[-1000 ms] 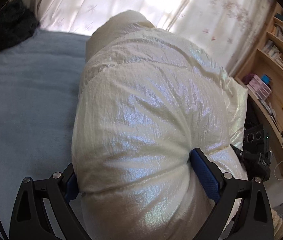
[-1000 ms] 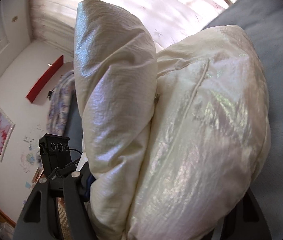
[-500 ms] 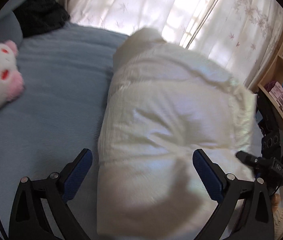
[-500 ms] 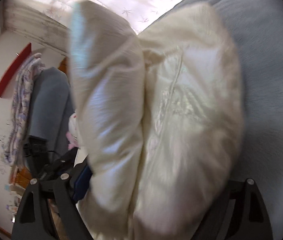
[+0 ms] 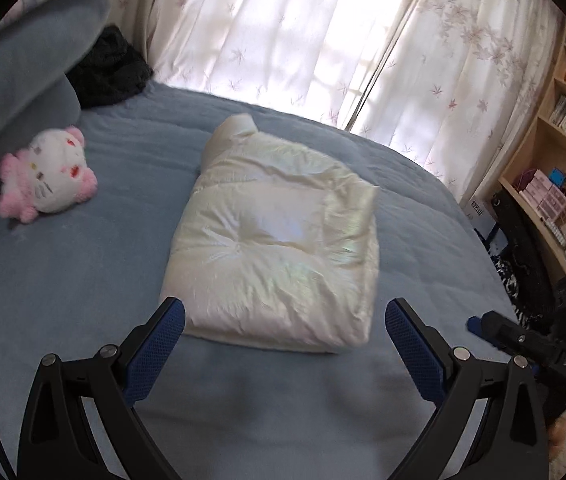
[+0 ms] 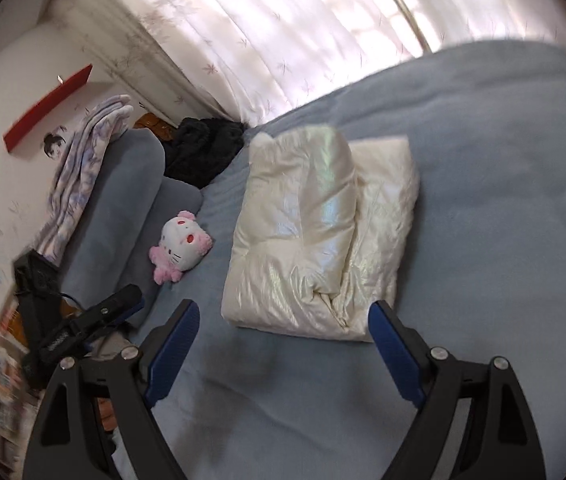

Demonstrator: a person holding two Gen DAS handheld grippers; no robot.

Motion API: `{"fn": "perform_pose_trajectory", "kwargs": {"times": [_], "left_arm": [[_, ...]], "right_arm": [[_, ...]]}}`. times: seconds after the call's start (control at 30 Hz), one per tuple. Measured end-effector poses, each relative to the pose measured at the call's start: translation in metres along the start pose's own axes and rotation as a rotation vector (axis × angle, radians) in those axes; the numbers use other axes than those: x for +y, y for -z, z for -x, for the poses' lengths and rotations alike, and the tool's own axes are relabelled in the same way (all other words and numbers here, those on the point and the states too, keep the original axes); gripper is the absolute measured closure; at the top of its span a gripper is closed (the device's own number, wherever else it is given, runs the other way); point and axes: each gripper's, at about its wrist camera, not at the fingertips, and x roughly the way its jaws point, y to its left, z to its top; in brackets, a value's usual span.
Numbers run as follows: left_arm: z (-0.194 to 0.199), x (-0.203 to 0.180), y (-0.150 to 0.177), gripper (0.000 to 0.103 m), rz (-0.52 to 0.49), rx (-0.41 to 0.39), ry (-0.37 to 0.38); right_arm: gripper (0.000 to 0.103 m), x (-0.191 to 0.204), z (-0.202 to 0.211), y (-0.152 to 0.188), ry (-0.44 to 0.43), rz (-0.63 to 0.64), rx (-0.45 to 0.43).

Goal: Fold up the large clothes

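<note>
one folded, shiny cream puffer jacket (image 5: 279, 248) (image 6: 319, 236), lying flat mid-way across the blue-grey bed cover (image 5: 63, 280) (image 6: 503, 240). one pink-and-white plush cat toy (image 5: 47, 176) (image 6: 181, 246) near it, apart. one black fuzzy bundle (image 5: 109, 68) (image 6: 203, 150) by the curtain. two grippers: left gripper (image 5: 283, 330) spread wide, holding nothing, just short of the jacket; right gripper (image 6: 285, 330) likewise spread, empty, touching nothing.
</note>
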Motion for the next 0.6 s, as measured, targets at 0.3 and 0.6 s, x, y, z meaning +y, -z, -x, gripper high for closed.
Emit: {"fn": "perform_pose_trajectory", "kwargs": {"times": [0.3, 0.6], "left_arm": [[0.105, -0.072, 0.033, 0.003, -0.060, -0.030, -0.115], [0.210, -0.144, 0.085, 0.003, -0.162, -0.130, -0.152]], "right_arm": [[0.016, 0.047, 0.112, 0.033, 0.048, 0.041, -0.044], [0.016, 0.071, 0.225, 0.078, 0.057, 0.085, -0.113]]}}
